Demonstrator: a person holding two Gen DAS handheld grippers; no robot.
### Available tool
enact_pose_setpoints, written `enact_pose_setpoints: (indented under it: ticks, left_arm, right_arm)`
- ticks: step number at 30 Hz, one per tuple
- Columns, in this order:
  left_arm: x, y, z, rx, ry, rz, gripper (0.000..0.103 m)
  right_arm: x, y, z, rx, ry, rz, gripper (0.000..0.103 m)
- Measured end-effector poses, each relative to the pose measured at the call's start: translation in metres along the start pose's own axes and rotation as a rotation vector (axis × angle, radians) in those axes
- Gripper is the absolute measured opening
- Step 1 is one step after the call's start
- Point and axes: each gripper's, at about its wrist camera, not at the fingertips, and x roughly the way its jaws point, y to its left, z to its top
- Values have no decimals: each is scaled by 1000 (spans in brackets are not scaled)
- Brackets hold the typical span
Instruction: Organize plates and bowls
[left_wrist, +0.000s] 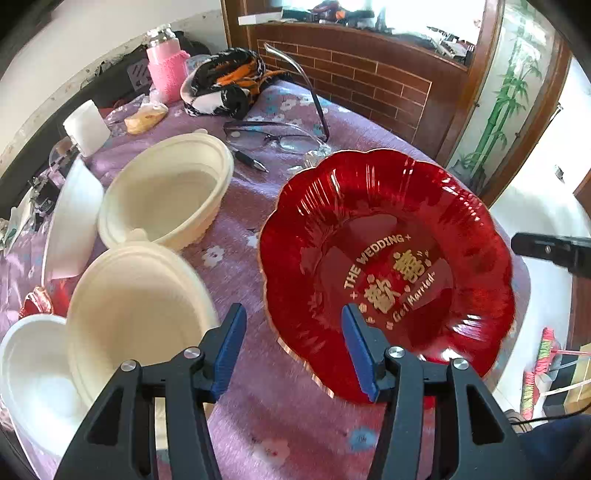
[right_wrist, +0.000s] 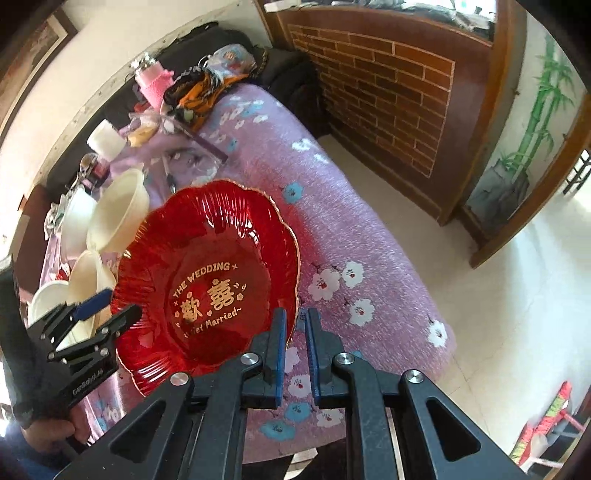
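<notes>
A red scalloped plate with gold lettering sits over the right part of the purple floral cloth. My left gripper is open, and the plate's left rim lies between its blue pads without being pressed. In the right wrist view my right gripper is shut on the red plate at its near right rim. The left gripper shows there at the plate's left edge. Two cream bowls and two white bowls crowd together left of the plate.
Eyeglasses, a pen, a white cup, a pink bottle and a black-and-orange scarf lie at the far side. The cloth hangs over the table's right edge above a pale floor. A brick-pattern panel stands beyond.
</notes>
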Motion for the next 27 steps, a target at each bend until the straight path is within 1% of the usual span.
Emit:
enact_pose_setpoints:
  ticks: [3,6,10,16,20,27]
  left_arm:
    - [-13,7,-8,-1,-19,-15,53]
    - [-27,15,-14,3,-46,-12,53]
    - [-47,28,-21,-6,-80,-24,53]
    - [-80,53,-38,-26,-140,-24,53]
    - [-98,78,-51,-75,-165,9,54]
    - [-126,129,-83,-208,-190,75,55]
  right_arm:
    - [-10,5,-2,13,-27,-2,11]
    - [-18,17,-4,6,-49,7,11]
    - [-19,36,-6,-26,-46,30,11]
    - [-14,78,-7,-107,-33,67,11]
    - [-9,112,-8,-176,-16,97,11]
    - [4,173,-12,-290,27,156,11]
